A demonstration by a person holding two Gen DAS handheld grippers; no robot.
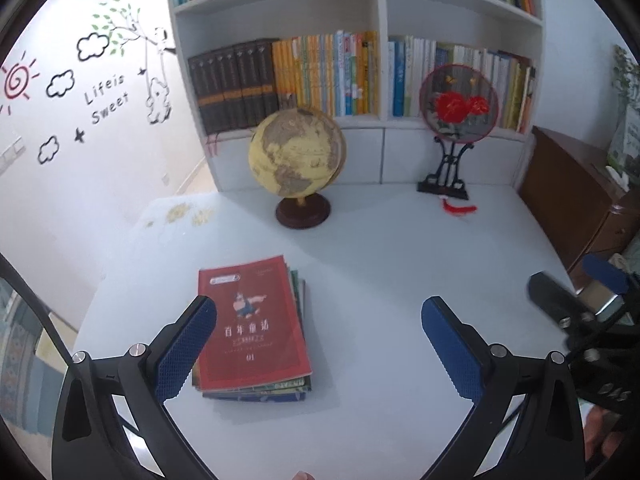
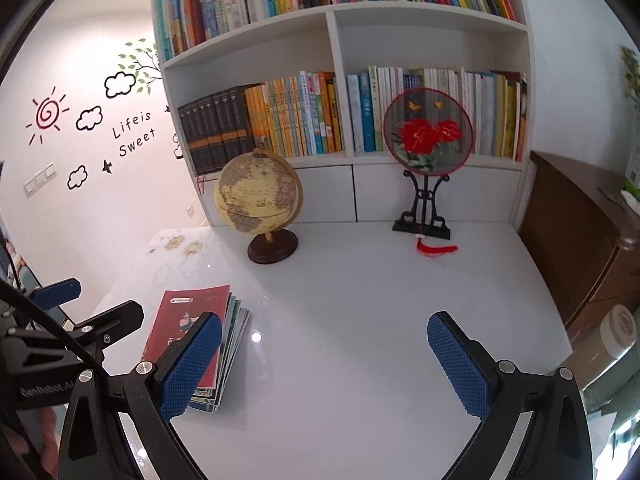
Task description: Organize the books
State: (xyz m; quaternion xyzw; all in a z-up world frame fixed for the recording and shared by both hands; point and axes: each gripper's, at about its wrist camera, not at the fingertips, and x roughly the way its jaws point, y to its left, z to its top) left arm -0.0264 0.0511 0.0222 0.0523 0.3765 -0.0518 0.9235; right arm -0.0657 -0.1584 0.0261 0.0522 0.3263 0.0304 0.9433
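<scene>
1. I am holding the left gripper point(image 1: 320, 344) with its fingers spread wide and gripping nothing, above the white worktop point(image 1: 400, 280).
2. I am holding the right gripper point(image 2: 324, 364) equally wide apart, also empty.
3. The stack of books point(image 1: 252, 332), red cover on top, is lying flat on the worktop, near the left gripper's left finger.
4. A globe point(image 1: 296, 152) and a fan on a stand point(image 1: 458, 100) are standing before the bookshelf point(image 1: 380, 12).
</scene>
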